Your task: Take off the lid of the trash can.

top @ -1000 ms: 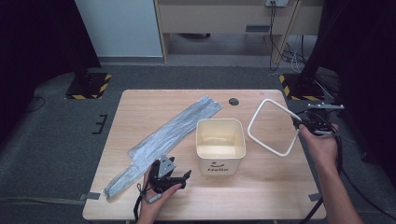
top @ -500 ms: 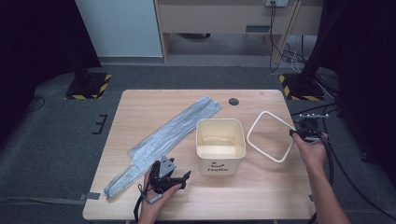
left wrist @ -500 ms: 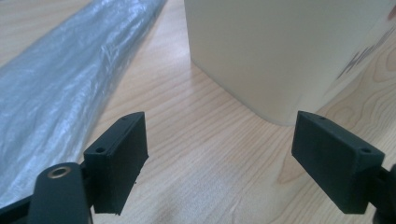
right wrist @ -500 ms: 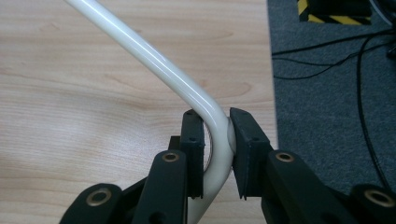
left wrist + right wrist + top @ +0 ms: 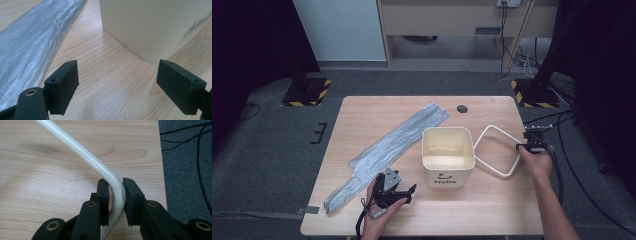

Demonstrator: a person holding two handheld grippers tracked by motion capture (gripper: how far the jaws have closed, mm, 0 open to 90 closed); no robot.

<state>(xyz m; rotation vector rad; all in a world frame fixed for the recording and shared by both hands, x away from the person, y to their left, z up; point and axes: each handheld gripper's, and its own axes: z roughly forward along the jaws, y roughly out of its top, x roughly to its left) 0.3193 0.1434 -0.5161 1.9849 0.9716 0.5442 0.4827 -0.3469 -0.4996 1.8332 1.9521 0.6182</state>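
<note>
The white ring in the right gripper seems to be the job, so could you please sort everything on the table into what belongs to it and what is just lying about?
In the job:
- white ring, clamped at its corner by the right gripper
- cream bin, beside the ring
- left gripper, open near the bin

Probably lying about:
- grey plastic bag, flat on the table
- dark round spot

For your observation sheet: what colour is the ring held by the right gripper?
The ring is cream-white, best seen in the right gripper view.

Even overhead light brightens the table [image 5: 362, 120], surroundings fall dark, and close views stay sharp.
</note>
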